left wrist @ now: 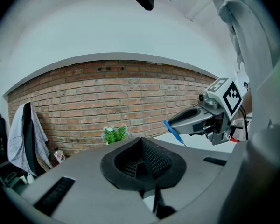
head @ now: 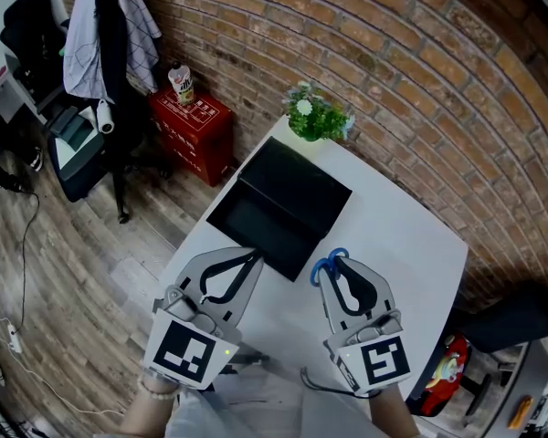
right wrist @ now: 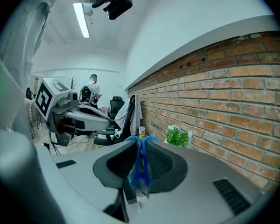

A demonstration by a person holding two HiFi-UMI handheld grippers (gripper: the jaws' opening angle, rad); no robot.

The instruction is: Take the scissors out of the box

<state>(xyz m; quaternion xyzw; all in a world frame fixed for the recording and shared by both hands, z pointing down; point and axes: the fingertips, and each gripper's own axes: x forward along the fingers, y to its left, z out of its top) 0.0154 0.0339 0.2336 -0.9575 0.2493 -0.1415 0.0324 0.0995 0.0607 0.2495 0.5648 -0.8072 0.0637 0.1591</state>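
The red brick wall (head: 393,71) backs a white counter (head: 411,245) whose far corner meets it. On the counter the black rectangular box (head: 292,190) stands with its lid laid back, presumably so its inside can be reached. That inside is dark, and I cannot tell whether anything is left in it.

The left hand-held gripper (head: 252,259) hovers at the box's near edge, its jaws together on nothing. It looks to be waiting, not working. The right hand-held gripper (head: 340,265) hangs just beside the box's near right corner, clamped on the blue-handled scissors (right wrist: 140,164). The handle loops are squeezed upright between its pads, a firm hold for lifting. The scissors are therefore outside the box, above the counter, and the task seems all but done.

Their blades are mostly lost behind the jaws. A small green potted plant (head: 315,117) sits beyond the box.
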